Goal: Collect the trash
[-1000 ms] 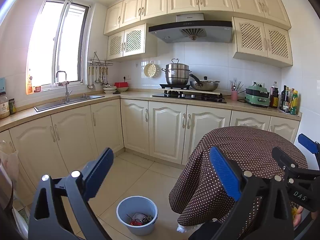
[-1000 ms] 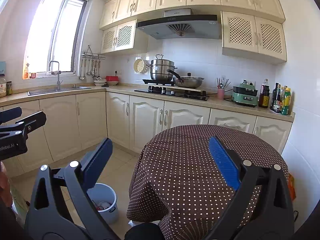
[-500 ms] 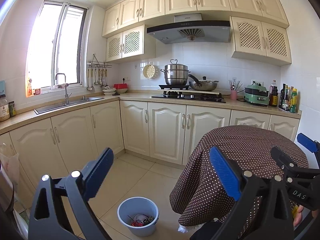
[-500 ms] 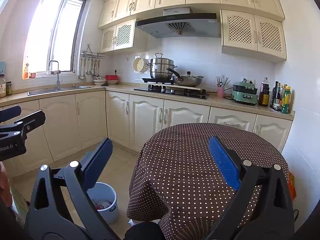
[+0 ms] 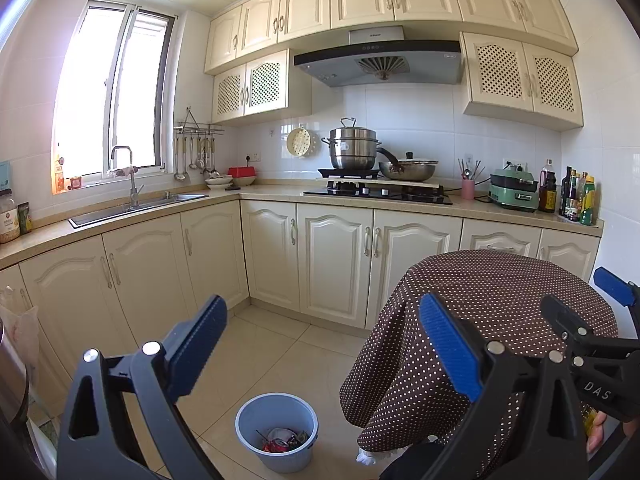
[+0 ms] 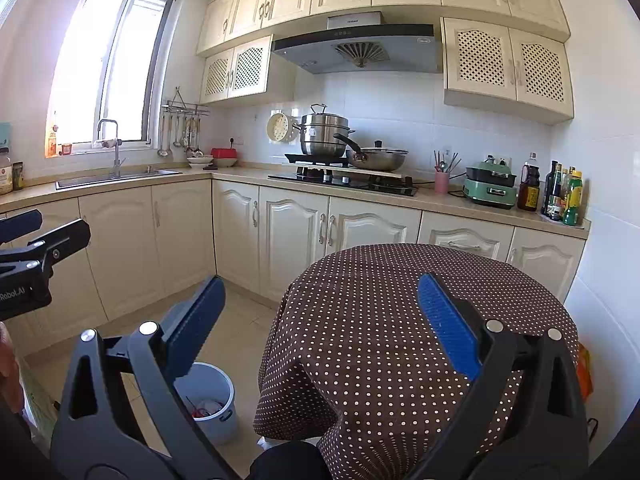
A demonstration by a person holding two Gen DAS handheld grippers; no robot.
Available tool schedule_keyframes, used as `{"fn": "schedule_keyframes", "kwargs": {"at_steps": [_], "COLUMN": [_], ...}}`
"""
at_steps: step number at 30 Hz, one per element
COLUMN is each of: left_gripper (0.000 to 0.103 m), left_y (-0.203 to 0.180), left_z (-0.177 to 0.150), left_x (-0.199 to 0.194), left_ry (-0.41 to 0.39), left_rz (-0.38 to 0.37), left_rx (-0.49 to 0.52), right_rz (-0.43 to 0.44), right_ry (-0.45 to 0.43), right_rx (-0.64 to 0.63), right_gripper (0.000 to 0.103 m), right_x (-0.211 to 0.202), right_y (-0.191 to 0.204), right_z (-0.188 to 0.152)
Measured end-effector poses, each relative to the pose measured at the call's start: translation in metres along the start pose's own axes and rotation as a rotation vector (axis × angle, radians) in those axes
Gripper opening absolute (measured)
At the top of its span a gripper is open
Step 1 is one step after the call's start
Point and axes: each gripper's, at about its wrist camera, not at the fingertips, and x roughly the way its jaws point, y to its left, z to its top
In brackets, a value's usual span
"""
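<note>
Daylight pours in through the window [image 5: 116,92], up and to the left of both grippers, blown out to plain white so nothing beyond the glass can be read. A pinkish flare bleeds onto the wall beside it. The room is bright and evenly lit; the wall tiles [image 5: 420,120] straight ahead carry soft glare. Shadows are faint on the floor [image 5: 256,364] below. Focus is crisp at centre. Cabinet lines bow strongly toward the edges, and the corners fall to black in both views.
</note>
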Motion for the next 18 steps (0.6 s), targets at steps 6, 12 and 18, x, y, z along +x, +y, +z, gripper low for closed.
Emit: {"fn": "schedule_keyframes", "kwargs": {"at_steps": [6,12,18], "left_gripper": [0.095,0.095,0.095], "left_y": [0.0003,0.0022,0.0050], "left_z": [-0.0008,-0.0019,-0.0011], "left_x": [-0.0001,0.0005,0.0018], "left_ry": [0.000,0.001,0.000], "left_rz": [0.001,0.003,0.003], "left_rx": [0.001,0.003,0.006], "right_rz": [-0.004,-0.005,-0.005], "right_ry": [-0.002,0.000,0.000], "right_rx": [-0.008,-0.006,-0.008], "right_gripper": [0.095,0.095,0.095], "right_x": [0.0003,0.0014,0.0015], "right_y": [0.0003,-0.0011,0.0004], "right_z": [-0.0023,-0.0029,-0.0031]}}
